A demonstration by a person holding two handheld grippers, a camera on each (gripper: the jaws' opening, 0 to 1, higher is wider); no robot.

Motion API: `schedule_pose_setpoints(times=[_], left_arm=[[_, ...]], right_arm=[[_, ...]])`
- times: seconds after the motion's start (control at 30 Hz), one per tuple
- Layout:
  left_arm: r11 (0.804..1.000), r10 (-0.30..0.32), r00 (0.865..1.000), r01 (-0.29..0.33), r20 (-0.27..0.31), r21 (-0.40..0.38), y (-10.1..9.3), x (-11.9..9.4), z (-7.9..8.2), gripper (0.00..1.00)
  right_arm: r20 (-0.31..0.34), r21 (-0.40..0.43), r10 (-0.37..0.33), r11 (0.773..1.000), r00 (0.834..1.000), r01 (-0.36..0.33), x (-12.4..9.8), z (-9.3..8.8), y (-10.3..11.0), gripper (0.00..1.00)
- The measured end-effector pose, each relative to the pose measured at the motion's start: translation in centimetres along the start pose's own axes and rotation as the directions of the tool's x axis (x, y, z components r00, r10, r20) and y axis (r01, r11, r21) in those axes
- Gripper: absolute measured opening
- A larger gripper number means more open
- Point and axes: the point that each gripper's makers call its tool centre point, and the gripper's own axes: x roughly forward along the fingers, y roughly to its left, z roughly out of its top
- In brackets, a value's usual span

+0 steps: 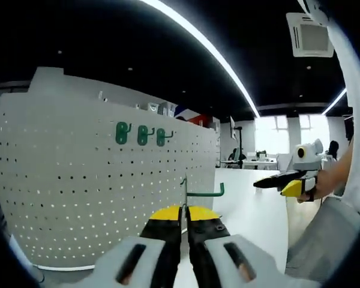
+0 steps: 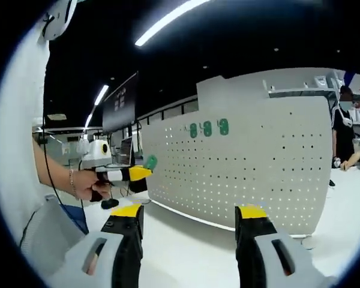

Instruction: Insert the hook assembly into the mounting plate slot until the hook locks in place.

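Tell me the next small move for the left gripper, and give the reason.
Probably carry the green hook forward toward the pegboard. The left gripper is shut on the hook's upright rod, and the hook hangs in front of the board, apart from it. Three green hooks already sit in the upper rows, so a hole beside them looks like the likely target.

White dotted pegboard (image 1: 78,198), green hooks (image 1: 142,135), seemingly

Hook (image 1: 199,193) base hidden between gripper (image 1: 183,223) tips
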Motion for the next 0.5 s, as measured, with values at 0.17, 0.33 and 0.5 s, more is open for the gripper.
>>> schedule_pose_setpoints(times=[0.17, 0.33, 0.5], left_arm=[[1.000, 0.006, 1.000, -0.006, 0.000, 0.001, 0.0, 0.0, 0.0, 0.02], [1.000, 0.007, 1.000, -0.007, -0.001, 0.001, -0.3, 0.2, 0.0, 0.02], [1.000, 0.007, 1.000, -0.007, 0.005, -0.006, -0.5, 0.3, 0.2, 0.02]], right_arm=[[0.003, 0.013, 0.012, 1.000, 1.000, -0.012, 0.5, 0.6, 0.2, 0.58], [-0.022, 0.013, 0.050, 0.999, 0.998, -0.050, 1.7, 0.1, 0.9, 0.55], [-0.021, 0.046, 0.111, 0.993, 0.994, -0.110, 3.5, 0.2, 2.3, 0.51]])
